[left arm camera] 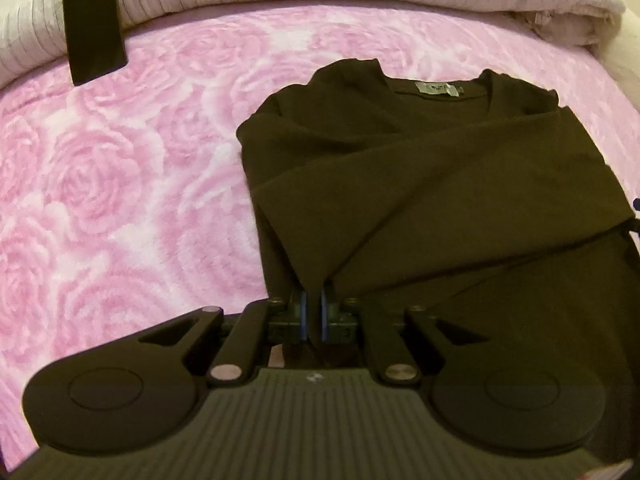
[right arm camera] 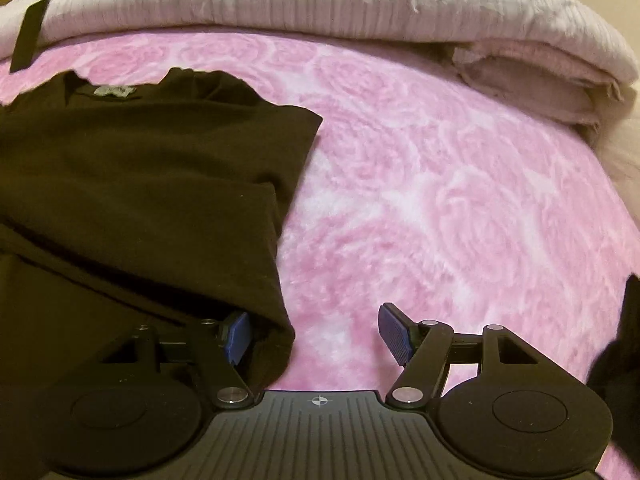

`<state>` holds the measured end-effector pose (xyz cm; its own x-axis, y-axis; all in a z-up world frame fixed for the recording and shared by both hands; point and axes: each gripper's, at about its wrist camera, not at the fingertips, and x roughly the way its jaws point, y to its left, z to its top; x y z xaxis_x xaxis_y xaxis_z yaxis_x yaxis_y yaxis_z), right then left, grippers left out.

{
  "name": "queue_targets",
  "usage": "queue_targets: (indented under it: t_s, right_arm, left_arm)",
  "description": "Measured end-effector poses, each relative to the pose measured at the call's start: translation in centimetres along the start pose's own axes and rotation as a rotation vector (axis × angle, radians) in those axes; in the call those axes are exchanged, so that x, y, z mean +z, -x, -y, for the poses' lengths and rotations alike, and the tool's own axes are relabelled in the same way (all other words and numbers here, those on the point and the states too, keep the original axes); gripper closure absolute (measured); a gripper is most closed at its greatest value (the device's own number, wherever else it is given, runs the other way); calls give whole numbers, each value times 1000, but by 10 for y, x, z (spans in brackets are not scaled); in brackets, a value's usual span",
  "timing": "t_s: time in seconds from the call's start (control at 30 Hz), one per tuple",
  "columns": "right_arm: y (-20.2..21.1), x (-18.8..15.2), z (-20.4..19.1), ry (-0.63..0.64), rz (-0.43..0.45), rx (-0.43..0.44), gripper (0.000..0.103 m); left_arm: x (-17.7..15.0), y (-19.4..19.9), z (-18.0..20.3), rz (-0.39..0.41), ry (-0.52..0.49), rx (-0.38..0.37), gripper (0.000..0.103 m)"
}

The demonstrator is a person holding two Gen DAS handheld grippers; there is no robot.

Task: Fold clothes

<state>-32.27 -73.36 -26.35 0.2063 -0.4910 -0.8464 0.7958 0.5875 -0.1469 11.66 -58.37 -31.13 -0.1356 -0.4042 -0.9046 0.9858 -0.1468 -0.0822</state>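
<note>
A dark brown shirt (left arm camera: 420,168) lies partly folded on a pink rose-patterned blanket (left arm camera: 120,184) covering the bed, collar and grey neck label (left arm camera: 438,89) toward the far side. The left tongs (left arm camera: 313,312) are clamped on a fold of the shirt's near edge, cloth pinched between the blue pads. The right tongs (right arm camera: 316,336) stand open at the shirt's right edge; one pad seems tucked under the hem, the other bare over the blanket. A pale striped quilt (right arm camera: 320,4) is bunched along the far side, with a black flat object (left arm camera: 94,28) leaning on it.
</note>
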Motion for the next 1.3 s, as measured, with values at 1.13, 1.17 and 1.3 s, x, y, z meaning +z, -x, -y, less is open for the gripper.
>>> queue_targets:
  t_s: [1.13,1.17,1.3]
  right_arm:
    - [-107,152,-19,94,149,98,37]
    - [-101,152,-19,105,160,93,37]
    - [-72,141,-26,150,206,113,37]
  left_arm:
    - [33,15,8,65,-90,-26,87]
    - [35,14,10,73,-96,-34,87]
    - [45,5,16,94,-115,-59,87]
